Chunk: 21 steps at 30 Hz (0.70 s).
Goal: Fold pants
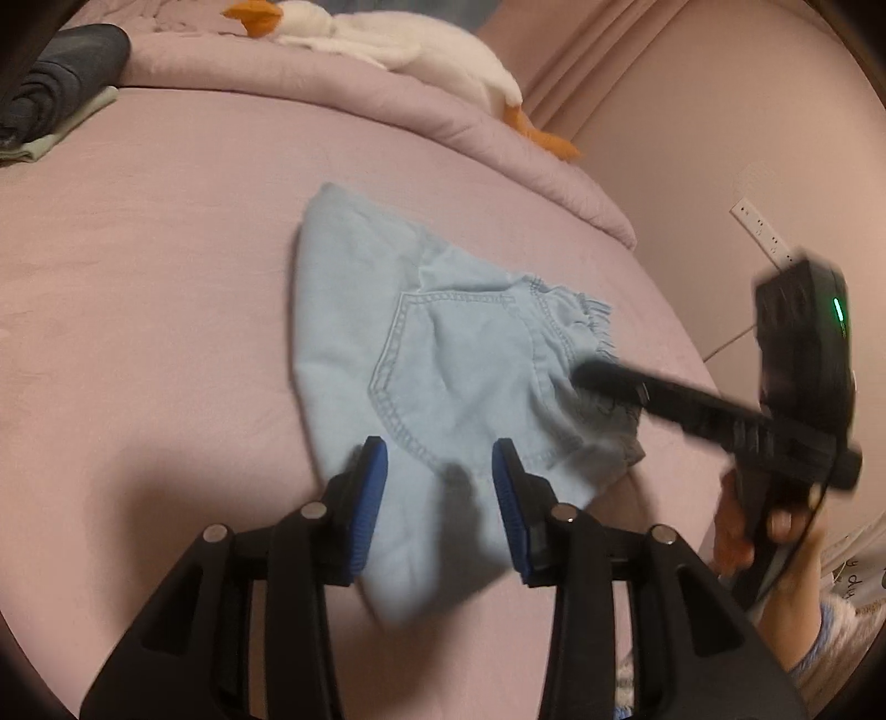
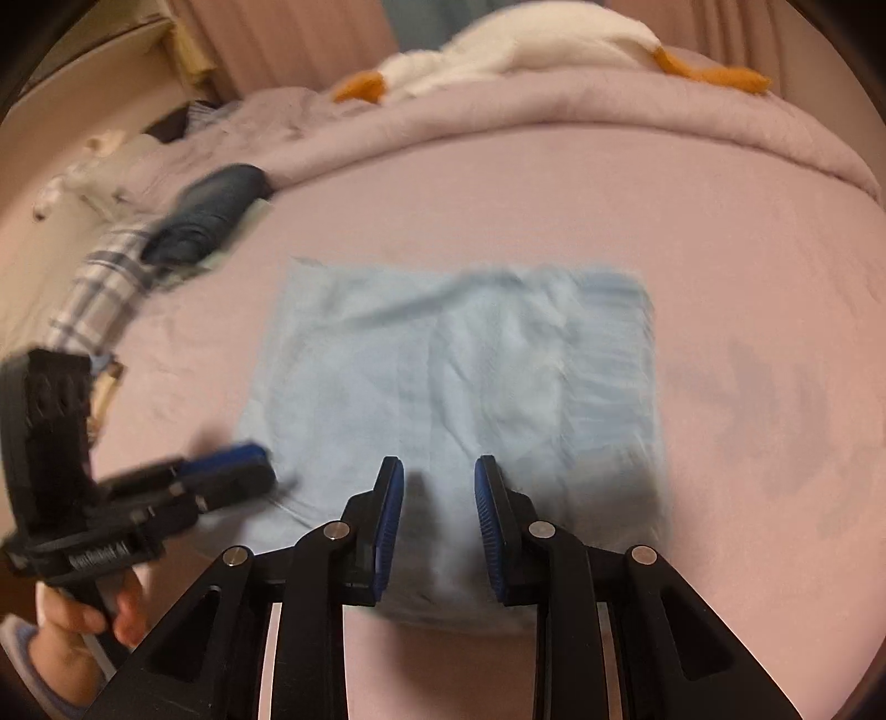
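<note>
Light blue denim pants lie folded into a compact bundle on the pink bed, back pocket and frayed hem up. In the right wrist view they look like a flat rectangle. My left gripper is open and empty, just above the bundle's near edge. My right gripper is open and empty over the bundle's near edge. It shows in the left wrist view, blurred, its tip over the frayed hem. The left gripper shows in the right wrist view at the bundle's left edge.
A rolled pink duvet with a white goose plush lies at the back. Folded dark clothes sit at the far left, with plaid cloth beside them. A power strip hangs on the wall to the right.
</note>
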Each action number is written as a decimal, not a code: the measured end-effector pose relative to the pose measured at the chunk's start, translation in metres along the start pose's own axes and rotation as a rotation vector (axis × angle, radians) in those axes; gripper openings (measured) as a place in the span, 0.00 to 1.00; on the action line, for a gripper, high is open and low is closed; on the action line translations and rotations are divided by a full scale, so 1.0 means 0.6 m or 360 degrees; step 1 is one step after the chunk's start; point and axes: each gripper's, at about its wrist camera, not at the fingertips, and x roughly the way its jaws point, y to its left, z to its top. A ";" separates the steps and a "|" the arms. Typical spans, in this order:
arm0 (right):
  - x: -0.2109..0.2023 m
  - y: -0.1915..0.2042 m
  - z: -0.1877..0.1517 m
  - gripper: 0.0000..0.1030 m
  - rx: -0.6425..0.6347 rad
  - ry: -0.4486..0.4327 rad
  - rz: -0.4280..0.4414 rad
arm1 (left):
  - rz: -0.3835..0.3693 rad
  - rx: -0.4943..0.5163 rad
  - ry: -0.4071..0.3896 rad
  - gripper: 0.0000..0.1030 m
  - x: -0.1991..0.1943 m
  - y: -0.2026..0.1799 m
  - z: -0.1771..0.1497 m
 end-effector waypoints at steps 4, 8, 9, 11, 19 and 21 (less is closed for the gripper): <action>0.037 0.042 0.053 0.25 -0.0100 0.0029 0.0118 | -0.0046 0.0007 0.0019 0.35 -0.005 -0.001 -0.020; 0.104 0.106 0.099 0.25 -0.0303 0.0081 0.0173 | -0.0053 -0.0030 0.0088 0.14 0.019 0.006 -0.025; 0.115 0.115 0.102 0.25 -0.0317 0.0098 0.0182 | -0.0059 -0.0047 0.0099 0.13 0.024 0.010 -0.029; 0.144 0.117 0.111 0.25 -0.0349 0.0166 0.0168 | -0.0061 -0.0034 0.0092 0.12 0.022 0.008 -0.031; 0.220 0.098 0.139 0.16 -0.0209 0.0309 0.0028 | -0.0086 -0.0043 0.0091 0.12 0.009 -0.001 -0.054; 0.207 0.092 0.134 0.16 -0.0185 0.0249 0.0050 | -0.0088 -0.0040 0.0107 0.13 0.005 -0.006 -0.057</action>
